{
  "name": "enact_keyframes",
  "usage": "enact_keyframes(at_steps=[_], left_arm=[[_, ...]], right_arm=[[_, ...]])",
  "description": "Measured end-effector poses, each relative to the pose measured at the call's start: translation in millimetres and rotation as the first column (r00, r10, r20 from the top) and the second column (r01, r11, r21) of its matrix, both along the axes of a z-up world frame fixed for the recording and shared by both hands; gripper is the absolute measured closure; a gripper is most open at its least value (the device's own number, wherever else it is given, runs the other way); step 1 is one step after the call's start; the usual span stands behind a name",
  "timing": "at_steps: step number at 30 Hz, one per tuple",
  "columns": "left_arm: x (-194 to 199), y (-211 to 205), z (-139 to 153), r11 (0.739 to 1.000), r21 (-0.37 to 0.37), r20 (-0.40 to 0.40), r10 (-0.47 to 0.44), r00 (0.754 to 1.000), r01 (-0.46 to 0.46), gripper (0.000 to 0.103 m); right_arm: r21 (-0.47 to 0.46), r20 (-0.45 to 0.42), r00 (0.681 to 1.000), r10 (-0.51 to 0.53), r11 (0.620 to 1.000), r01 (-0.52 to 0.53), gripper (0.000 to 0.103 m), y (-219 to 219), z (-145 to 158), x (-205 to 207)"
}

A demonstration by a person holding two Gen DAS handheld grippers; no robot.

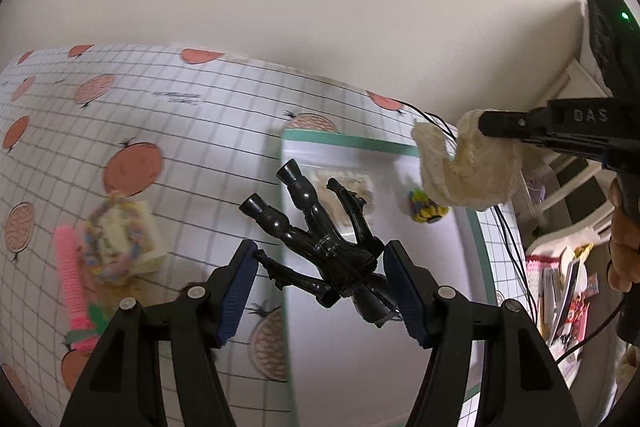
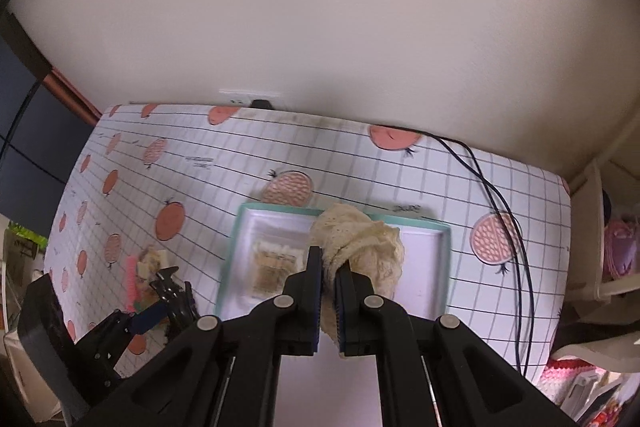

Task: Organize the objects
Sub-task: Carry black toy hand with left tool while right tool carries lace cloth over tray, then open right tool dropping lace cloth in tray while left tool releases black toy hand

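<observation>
My left gripper [image 1: 320, 267] is clamped on the black figure [image 1: 320, 235], right gripper [image 2: 328, 279] pinching the lace [image 2: 360, 243] (floppy). I'd lower both straight into the tray [image 2: 444, 239] ahead.

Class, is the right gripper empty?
No: the right gripper is shut on a cream lace cloth over the tray.

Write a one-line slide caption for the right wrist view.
Right gripper carries cream lace cloth above the teal-rimmed tray.
</observation>
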State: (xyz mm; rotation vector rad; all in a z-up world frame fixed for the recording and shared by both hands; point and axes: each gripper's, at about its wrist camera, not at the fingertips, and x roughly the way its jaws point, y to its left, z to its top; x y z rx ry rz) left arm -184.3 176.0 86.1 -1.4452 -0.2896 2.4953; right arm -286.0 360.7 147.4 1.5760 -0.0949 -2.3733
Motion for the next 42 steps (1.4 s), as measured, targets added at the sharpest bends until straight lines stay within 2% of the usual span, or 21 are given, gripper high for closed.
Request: enact_keyframes(at_steps=[9, 23, 30, 42], left_arm=[[-0.5, 31.0, -16.7, 0.998, -0.026, -0.004, -0.061, 0.998, 0.06, 0.037], [-1.9, 43.8, -48.9, 0.995, -0.057, 0.028, -0.086, 0.996, 0.088, 0.037], [-1.8, 45.2, -54.1, 0.994, -0.055, 0.041, -0.095, 0.995, 0.097, 0.036], [-5.4, 40.7, -44.1, 0.994, -0.048, 0.049, -0.098, 0.994, 0.1, 0.036]], right_arm=[[-0.002, 0.037, 0.999, -0.028, 1.0, 0.028, 0.097, 16.3, -26.7, -0.5], [0.023, 0.121, 0.992, -0.019, 1.0, 0.016, 0.097, 14.8, -75.2, 4.3], [0.026, 0.142, 0.99, -0.024, 0.999, 0.021, 0.097, 15.6, -83.7, 5.3], [0.045, 0.143, 0.99, -0.014, 0.999, 0.008, 0.095, 13.0, -79.1, 4.9]])
